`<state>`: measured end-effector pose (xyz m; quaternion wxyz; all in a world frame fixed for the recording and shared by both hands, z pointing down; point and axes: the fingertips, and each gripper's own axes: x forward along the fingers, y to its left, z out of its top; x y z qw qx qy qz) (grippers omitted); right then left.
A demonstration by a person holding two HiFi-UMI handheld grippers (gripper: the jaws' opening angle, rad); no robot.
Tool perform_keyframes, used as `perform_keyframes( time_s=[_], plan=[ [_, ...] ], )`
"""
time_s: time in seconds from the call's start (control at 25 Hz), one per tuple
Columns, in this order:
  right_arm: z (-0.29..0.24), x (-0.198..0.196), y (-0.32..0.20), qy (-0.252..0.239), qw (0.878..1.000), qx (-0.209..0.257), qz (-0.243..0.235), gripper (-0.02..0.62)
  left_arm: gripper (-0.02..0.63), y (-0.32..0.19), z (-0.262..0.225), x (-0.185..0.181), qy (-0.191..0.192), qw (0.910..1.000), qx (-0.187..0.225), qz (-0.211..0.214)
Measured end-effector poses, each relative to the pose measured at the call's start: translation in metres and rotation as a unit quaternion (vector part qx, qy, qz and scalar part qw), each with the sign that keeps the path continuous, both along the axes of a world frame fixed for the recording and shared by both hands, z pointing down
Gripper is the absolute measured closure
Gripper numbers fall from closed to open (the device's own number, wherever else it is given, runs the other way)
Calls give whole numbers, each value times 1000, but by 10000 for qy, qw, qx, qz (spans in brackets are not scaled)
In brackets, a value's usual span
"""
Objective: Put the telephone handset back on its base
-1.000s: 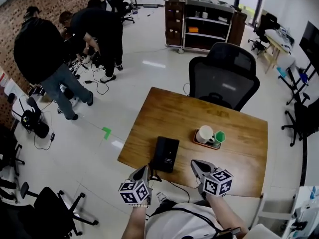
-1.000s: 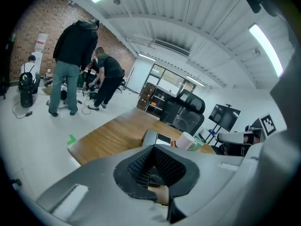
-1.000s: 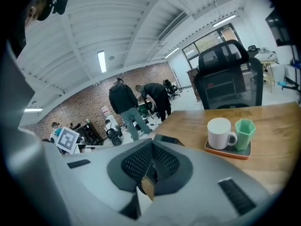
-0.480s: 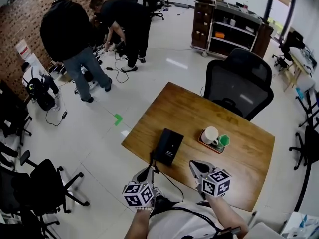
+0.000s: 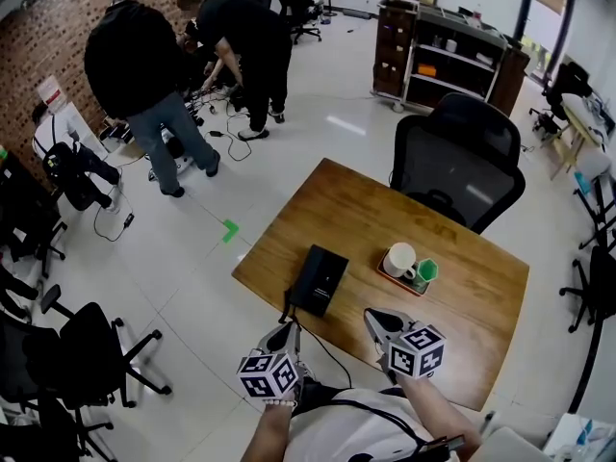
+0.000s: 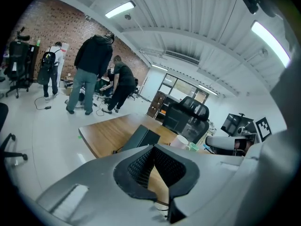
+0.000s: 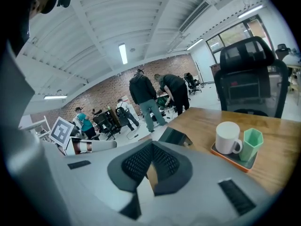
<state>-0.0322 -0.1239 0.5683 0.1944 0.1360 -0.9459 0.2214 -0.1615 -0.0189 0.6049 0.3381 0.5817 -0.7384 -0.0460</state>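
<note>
A black telephone [image 5: 319, 279] lies near the front left corner of the wooden table [image 5: 346, 210]; I cannot make out its handset apart from the base. A thin black cord [image 5: 327, 349] runs from it off the near edge. My left gripper [image 5: 287, 333] hovers just before the table's near edge, short of the phone, shut and empty. My right gripper [image 5: 373, 318] is over the near edge to the phone's right, also shut with nothing in it. In the left gripper view the phone [image 6: 141, 138] shows beyond the closed jaws [image 6: 153, 147]. The right gripper view has the phone [image 7: 174, 136] past its jaws [image 7: 151, 145].
A white mug [image 5: 397, 259] and a green cup [image 5: 424, 270] stand on a small orange tray right of the phone. A black office chair [image 5: 462, 166] is at the table's far side. Two people [image 5: 144, 75] stand over cables at back left; more chairs [image 5: 87, 354] on the left.
The head view has swung a little, so the room has shifted in frame. Both grippers stay shut at the table's near edge. The people at the back have shuffled slightly.
</note>
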Motion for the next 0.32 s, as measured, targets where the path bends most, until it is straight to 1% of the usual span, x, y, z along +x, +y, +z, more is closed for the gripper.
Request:
perform_keyframes(
  time_s=[0.32],
  plan=[
    [-5, -9, 4, -38, 10000, 20, -36, 591, 606, 6, 1, -8, 6, 10000, -30, -56]
  ],
)
